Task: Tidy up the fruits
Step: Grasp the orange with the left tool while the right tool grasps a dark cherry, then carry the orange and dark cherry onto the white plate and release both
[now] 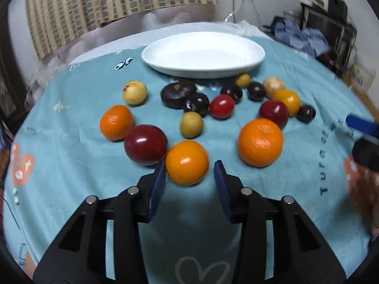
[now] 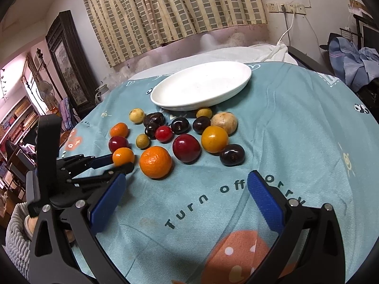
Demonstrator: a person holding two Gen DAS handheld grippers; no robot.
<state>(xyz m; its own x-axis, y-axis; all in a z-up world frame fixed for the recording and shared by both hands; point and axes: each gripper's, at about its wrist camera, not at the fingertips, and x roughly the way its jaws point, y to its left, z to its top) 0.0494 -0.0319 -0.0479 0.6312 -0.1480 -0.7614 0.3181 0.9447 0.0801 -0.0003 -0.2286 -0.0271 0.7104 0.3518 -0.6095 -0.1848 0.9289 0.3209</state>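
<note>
The small orange [image 1: 187, 162], low in the middle of the left wrist view, sits between the left gripper [image 1: 189, 175] jaws, which stand slightly apart from it. If they close off-centre, it may roll against the red plum [image 1: 145, 144]. The right gripper [image 2: 187, 197] hangs spread wide, holding nothing.

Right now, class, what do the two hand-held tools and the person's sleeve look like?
Both the left tool and the right tool have black angular frames, silver round pivot bolts and blue ribbed pads. A grey ribbed knit sleeve shows at the wrist.
</note>
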